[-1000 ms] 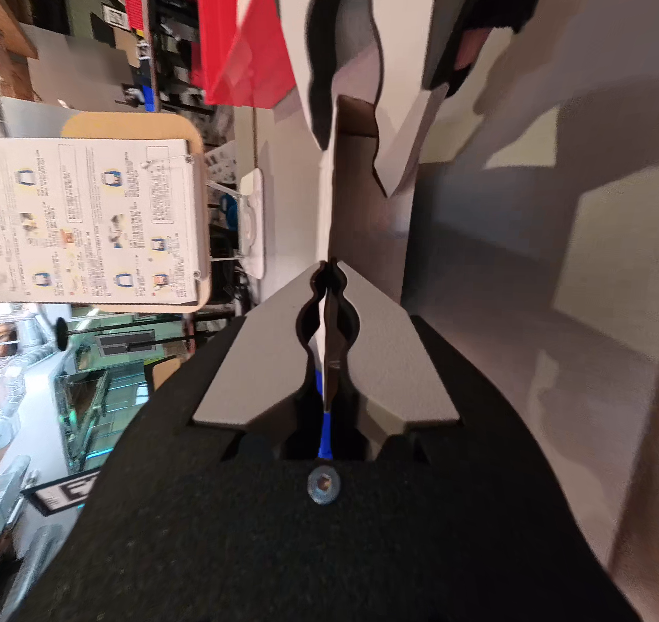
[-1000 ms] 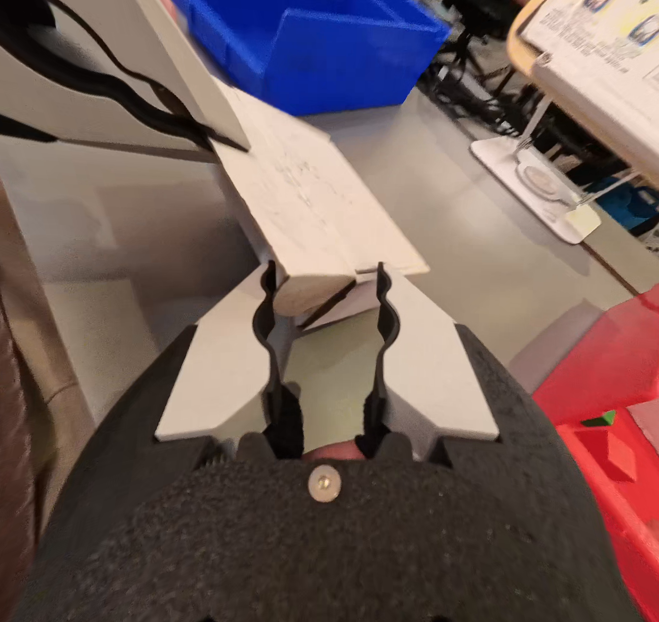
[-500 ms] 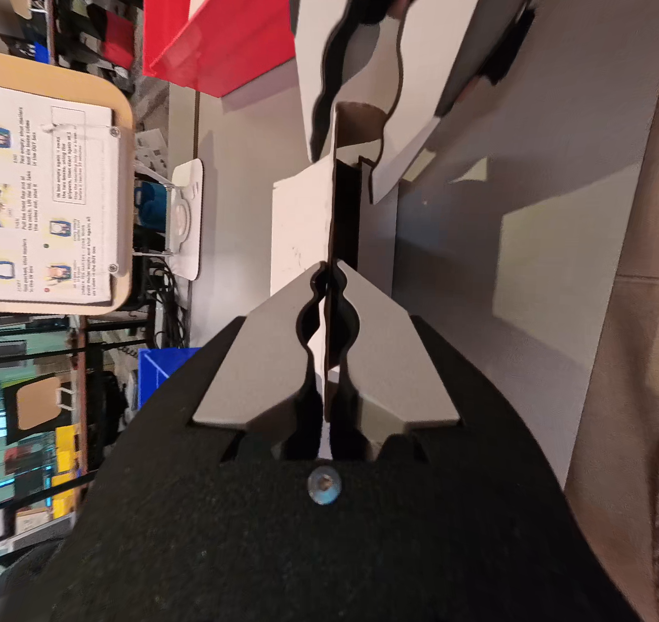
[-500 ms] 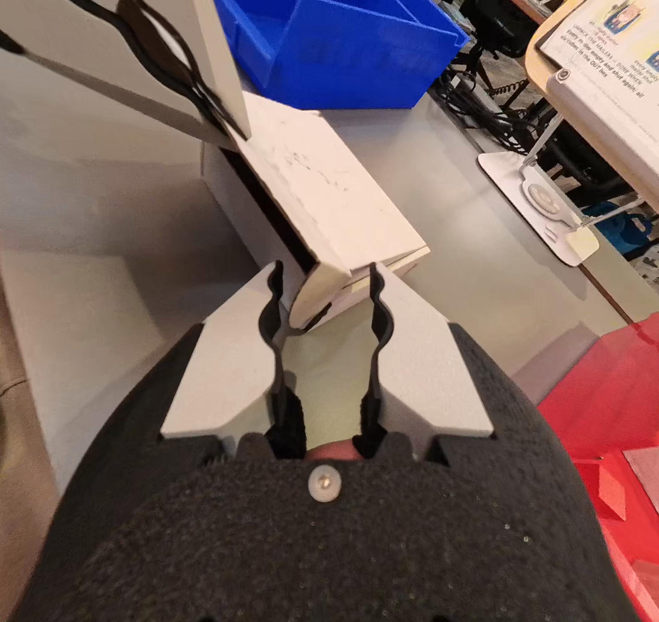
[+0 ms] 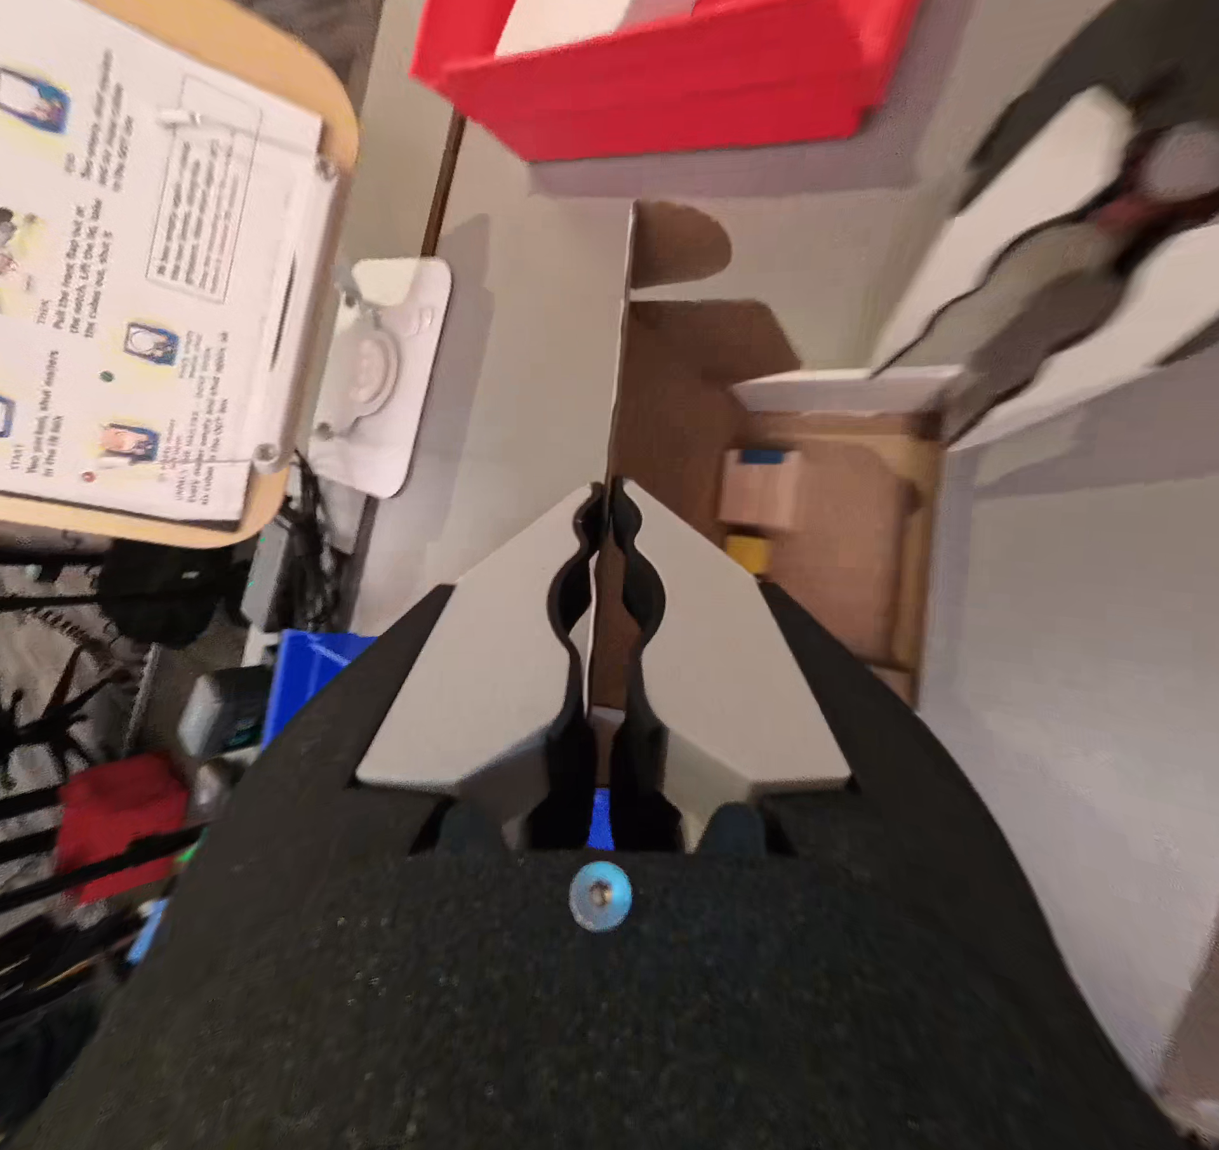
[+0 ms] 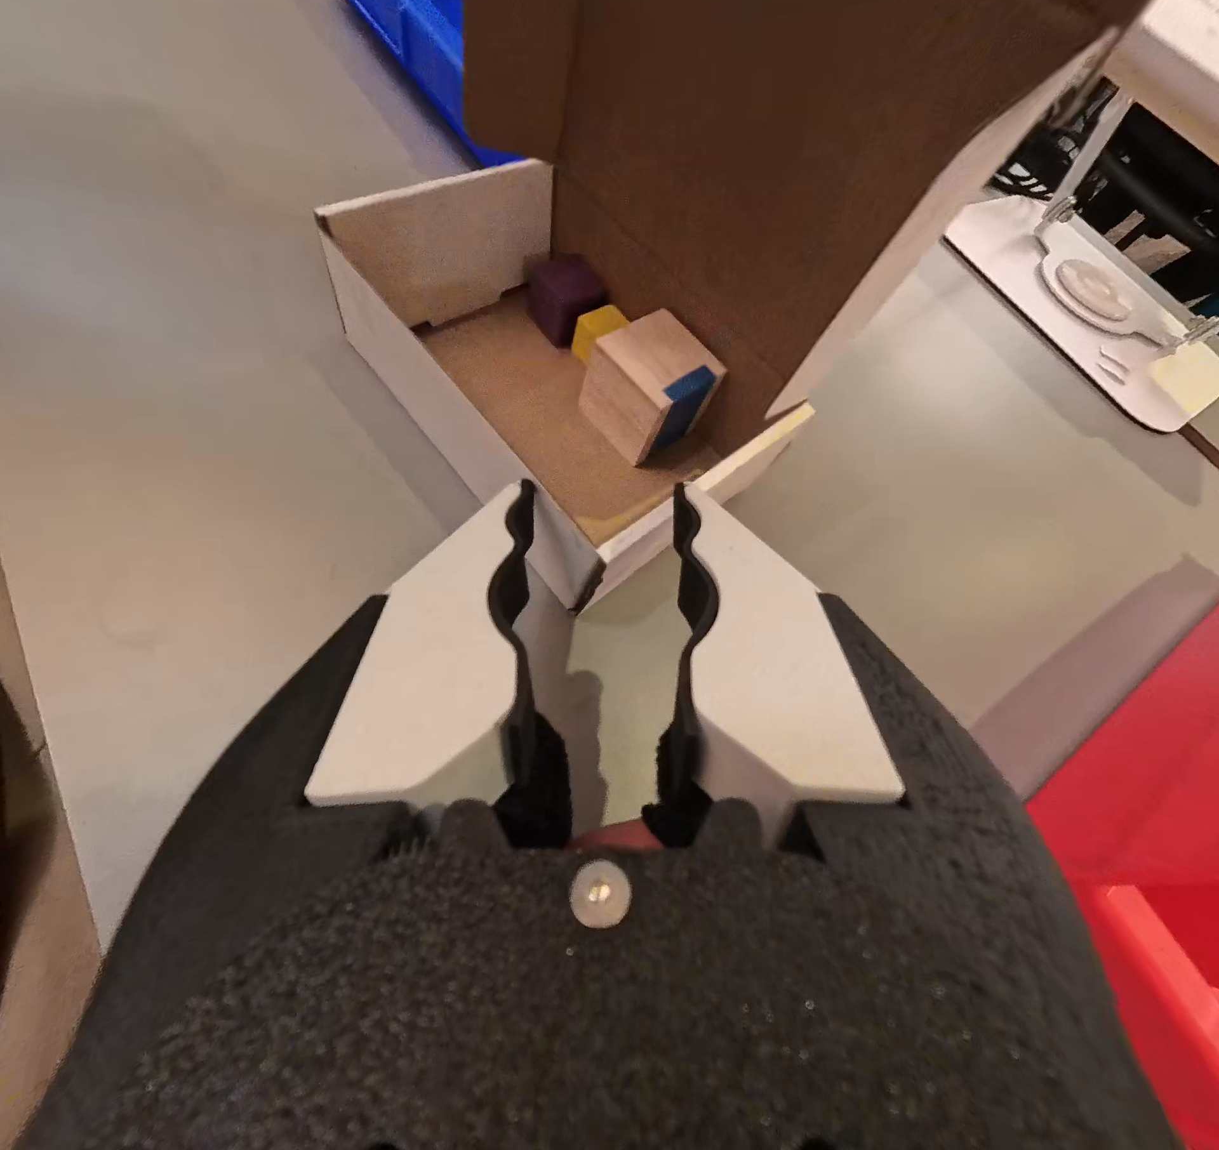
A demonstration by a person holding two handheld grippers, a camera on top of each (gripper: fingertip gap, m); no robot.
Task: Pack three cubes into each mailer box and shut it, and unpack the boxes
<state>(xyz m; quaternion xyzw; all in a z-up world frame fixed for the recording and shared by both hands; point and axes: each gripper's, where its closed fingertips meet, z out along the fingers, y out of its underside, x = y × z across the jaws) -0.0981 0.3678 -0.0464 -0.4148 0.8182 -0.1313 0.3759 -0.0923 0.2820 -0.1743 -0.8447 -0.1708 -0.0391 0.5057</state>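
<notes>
Brown cardboard lid (image 5: pixel 666 393) stands raised, pinched by the left hand-held gripper (image 5: pixel 605 492). The right hand-held gripper (image 6: pixel 599 492), jaws apart and empty, hovers near the open mailer box's (image 6: pixel 396 353) corner; three cubes (image 6: pixel 646 386) sit inside on the grey surface (image 6: pixel 923 492).

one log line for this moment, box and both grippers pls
left gripper shut on lid, held up | mailer box open, three cubes inside | right gripper open at box corner
</notes>
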